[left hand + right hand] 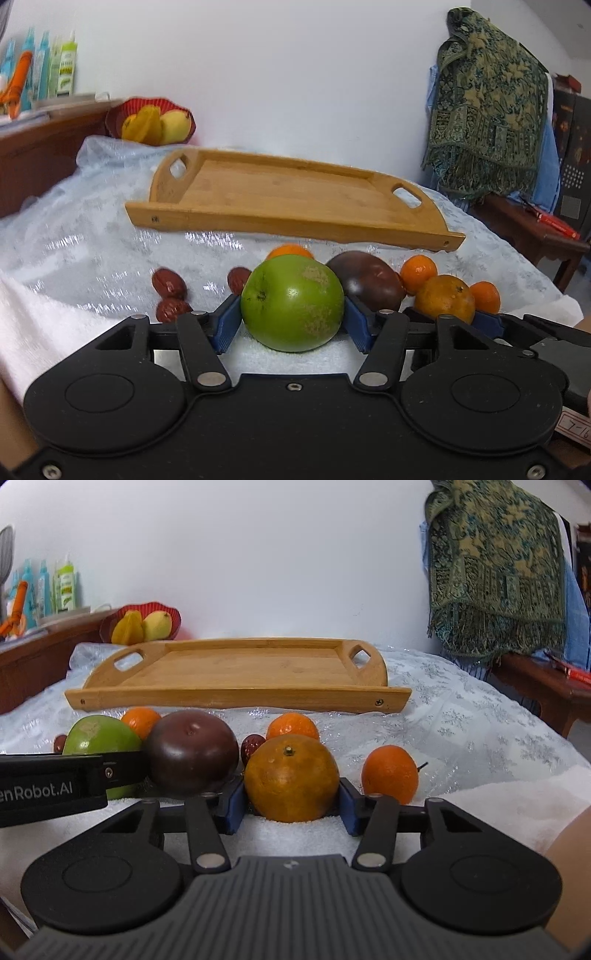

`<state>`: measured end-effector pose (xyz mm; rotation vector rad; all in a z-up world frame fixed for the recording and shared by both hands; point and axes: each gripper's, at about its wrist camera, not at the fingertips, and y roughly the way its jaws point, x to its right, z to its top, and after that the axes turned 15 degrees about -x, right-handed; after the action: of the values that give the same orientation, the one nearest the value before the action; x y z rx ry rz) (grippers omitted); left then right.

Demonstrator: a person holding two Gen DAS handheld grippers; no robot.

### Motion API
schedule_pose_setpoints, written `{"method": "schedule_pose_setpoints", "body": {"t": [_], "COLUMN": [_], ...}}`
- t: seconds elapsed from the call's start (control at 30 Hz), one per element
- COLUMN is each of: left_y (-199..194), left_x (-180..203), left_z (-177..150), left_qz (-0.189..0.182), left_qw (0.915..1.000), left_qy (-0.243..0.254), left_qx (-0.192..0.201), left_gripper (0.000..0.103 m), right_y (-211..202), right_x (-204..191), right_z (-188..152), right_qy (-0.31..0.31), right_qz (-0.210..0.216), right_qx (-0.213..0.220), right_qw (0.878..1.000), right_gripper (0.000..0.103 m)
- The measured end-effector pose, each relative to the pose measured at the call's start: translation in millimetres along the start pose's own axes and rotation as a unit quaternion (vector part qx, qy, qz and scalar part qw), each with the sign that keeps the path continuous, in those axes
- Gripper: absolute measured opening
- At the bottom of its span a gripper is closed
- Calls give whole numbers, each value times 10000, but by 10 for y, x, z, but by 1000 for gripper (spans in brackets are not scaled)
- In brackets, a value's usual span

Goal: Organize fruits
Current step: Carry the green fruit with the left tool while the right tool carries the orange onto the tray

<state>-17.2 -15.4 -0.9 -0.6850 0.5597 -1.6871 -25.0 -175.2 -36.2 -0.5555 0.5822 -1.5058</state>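
1. Left wrist view: beyond the left gripper (292, 314), open cloth is seen up to the near rim of the wooden tray (295, 225), which lies bare and slightly skewed; the table edge falls away far to the right.
2. To the left of the fingers, three red dates (169, 283) are scattered on clear cloth; a fourth date is tucked behind the left pad.
3. To the right, the way is crowded: a dark purple fruit (369, 280) sits just beside the right pad, with small oranges (418, 273) behind it.
4. The green apple (292, 303) is clamped between the blue pads, both pressed on its sides; the skin is glossy with brown russet patches, stem turned left.
5. Right wrist view: ahead of the right gripper (291, 794), the tray's long edge is faced squarely, with free cloth to the right.
6. One small orange (390, 772) stands just right of the fingers; the purple fruit and the other gripper's black body crowd the left.
7. The large dull orange (291, 778) is gripped between the pads, stem up, resting on white towel.
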Motion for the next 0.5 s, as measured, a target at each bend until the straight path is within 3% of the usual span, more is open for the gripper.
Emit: {"method": "schedule_pose_setpoints", "body": {"t": [0.23,0.5], "left_y": [-153,-145], "left_x": [63,-59], "left_z": [198,889], "left_qz": [273,169], "left_qw": [9992,9987], "left_qy": [238,279], "left_qx": [179,383], "left_gripper": [57,57], "right_y": [-178,-204], "right_x": [38,206], "right_z": [80,657], "right_qy": [-15,106], "right_qz": [180,428], "right_qx": [332,509], "right_qw": [9993,9977], "right_gripper": [54,54]}}
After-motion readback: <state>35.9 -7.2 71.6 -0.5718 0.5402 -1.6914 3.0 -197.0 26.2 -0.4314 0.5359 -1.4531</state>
